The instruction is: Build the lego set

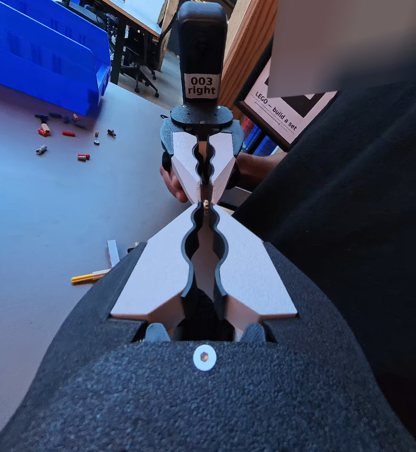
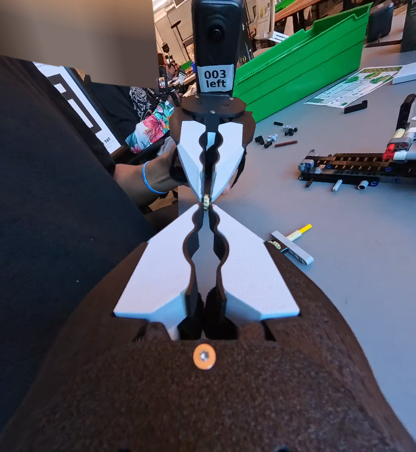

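My left gripper [image 1: 205, 208] and right gripper [image 2: 205, 207] meet tip to tip above the grey table [image 1: 55, 208]. A small tan gear [image 1: 205, 205] sits where the tips meet, and both grippers' jaws are closed narrowly on it. It also shows in the right wrist view [image 2: 206, 201]. The right gripper [image 1: 205, 199] faces me in the left wrist view, and the left gripper [image 2: 206, 195] faces me in the right wrist view. A partly built black Lego frame [image 2: 363, 168] with grey and red parts lies on the table at the right.
A grey beam with a yellow axle [image 2: 292, 247] lies near my right gripper. Loose small pieces [image 1: 67, 133] lie by a blue bin [image 1: 43, 61]. A green bin [image 2: 299, 68] and an instruction sheet [image 2: 353, 85] sit farther back. A person in dark clothing [image 1: 348, 220] is close. Only a small space, under 4 cm, lies between the two pairs of fingers.
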A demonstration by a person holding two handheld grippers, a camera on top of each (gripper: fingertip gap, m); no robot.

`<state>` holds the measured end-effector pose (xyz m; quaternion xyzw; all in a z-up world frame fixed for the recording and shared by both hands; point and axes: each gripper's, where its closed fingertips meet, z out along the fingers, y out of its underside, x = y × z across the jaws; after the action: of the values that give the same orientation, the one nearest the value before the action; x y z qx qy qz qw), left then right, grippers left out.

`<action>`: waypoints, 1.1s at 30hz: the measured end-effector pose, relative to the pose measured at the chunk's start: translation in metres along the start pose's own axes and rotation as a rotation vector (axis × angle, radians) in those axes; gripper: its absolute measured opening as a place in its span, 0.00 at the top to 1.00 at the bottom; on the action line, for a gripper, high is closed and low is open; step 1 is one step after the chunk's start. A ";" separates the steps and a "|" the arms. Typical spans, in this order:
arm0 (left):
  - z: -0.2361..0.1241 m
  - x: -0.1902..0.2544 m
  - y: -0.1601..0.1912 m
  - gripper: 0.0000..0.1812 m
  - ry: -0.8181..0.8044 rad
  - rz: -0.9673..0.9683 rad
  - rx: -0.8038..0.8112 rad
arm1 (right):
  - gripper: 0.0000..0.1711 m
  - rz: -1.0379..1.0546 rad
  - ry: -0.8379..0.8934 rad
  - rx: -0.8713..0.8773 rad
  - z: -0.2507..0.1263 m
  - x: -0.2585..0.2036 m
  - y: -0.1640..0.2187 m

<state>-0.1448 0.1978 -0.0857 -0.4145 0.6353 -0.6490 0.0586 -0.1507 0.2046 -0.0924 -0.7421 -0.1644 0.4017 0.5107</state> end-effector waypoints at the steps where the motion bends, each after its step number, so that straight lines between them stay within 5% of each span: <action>1: 0.000 -0.001 0.001 1.00 -0.011 0.005 -0.007 | 0.98 0.008 0.003 -0.011 0.000 0.001 0.002; 7: -0.013 -0.042 0.045 0.89 -0.289 0.059 -0.220 | 0.99 0.064 0.258 -0.159 -0.007 0.042 0.029; 14: -0.018 -0.066 0.085 0.90 -0.458 0.160 -0.450 | 0.99 0.094 0.462 -0.300 -0.007 0.063 0.050; 18: -0.013 -0.073 0.083 0.99 -0.513 0.202 -0.464 | 0.99 0.137 0.518 -0.308 -0.006 0.068 0.053; 33: 0.004 -0.066 0.061 0.99 -0.562 0.015 -0.256 | 0.99 0.310 0.626 -0.201 -0.024 0.076 0.053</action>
<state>-0.1270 0.2231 -0.1706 -0.5772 0.6738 -0.4231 0.1839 -0.0937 0.2161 -0.1686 -0.8918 0.0757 0.2094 0.3939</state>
